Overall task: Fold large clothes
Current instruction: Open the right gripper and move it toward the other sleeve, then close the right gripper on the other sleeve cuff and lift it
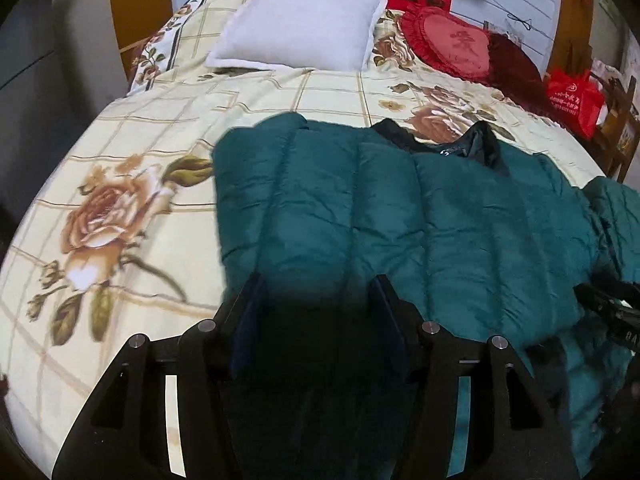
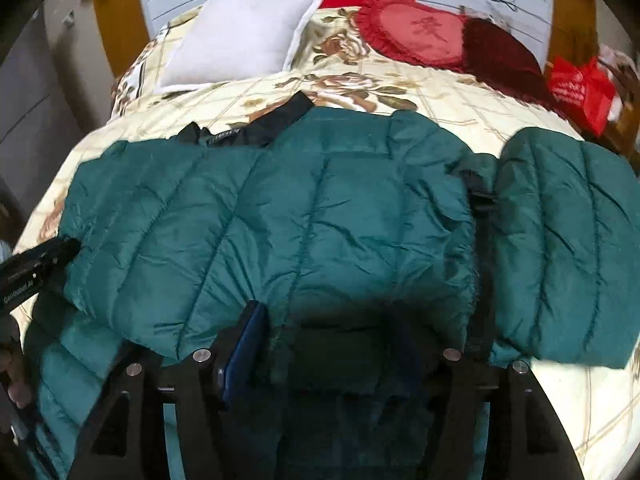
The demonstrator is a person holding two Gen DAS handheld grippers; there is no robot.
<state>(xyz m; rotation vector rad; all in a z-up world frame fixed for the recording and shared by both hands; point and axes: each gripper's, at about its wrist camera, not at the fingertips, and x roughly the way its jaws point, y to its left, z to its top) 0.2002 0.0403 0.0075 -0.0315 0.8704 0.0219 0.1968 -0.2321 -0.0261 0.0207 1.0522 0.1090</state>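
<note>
Teal quilted puffer jacket (image 2: 280, 220) lies spread on the floral-print bed (image 1: 120, 208), collar toward the pillows. Judged soft, bulky, slippery; best gripped at the hem. Left tool (image 1: 316, 300) and right tool (image 2: 320, 332) both stand spread wide, jacket fabric lying between their fingers, not pinched.
</note>
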